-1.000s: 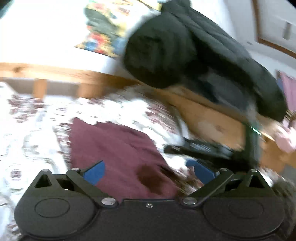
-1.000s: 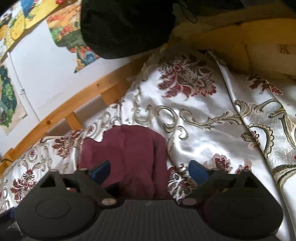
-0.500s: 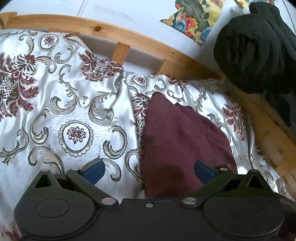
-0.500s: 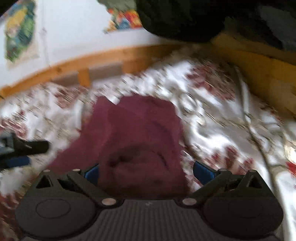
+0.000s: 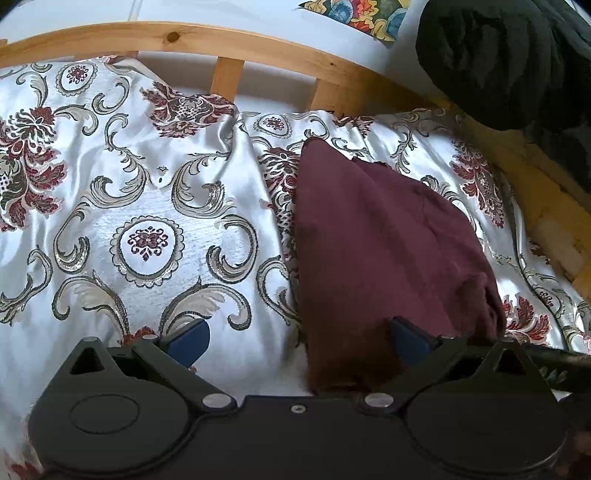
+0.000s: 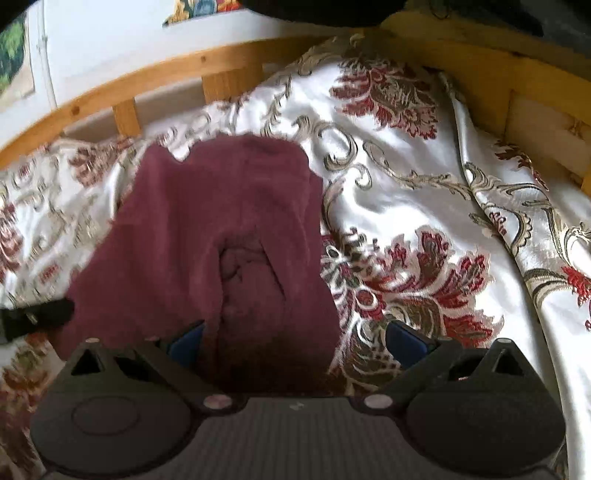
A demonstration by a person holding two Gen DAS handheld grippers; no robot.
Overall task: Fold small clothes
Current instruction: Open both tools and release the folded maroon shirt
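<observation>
A small maroon garment (image 5: 376, 240) lies partly folded on a floral satin bedspread (image 5: 147, 184). My left gripper (image 5: 298, 340) is open and low over the garment's near left edge; its right blue pad (image 5: 408, 339) rests against the cloth, while its left pad is over bare bedspread. In the right wrist view the garment (image 6: 221, 206) shows a bunched crease near its middle. My right gripper (image 6: 295, 340) is open over the garment's near right edge, with the cloth reaching between its fingers. Neither gripper holds anything.
A wooden bed frame (image 5: 258, 44) runs along the far side and the right (image 6: 480, 55). A black jacket (image 5: 498, 55) hangs over the frame's corner. Posters (image 5: 362, 14) are on the white wall. Bare bedspread (image 6: 424, 206) lies right of the garment.
Both views have steadied after a swing. The left gripper came round to the garment's left edge, and the right gripper moved closer over its right edge. Both stayed open.
</observation>
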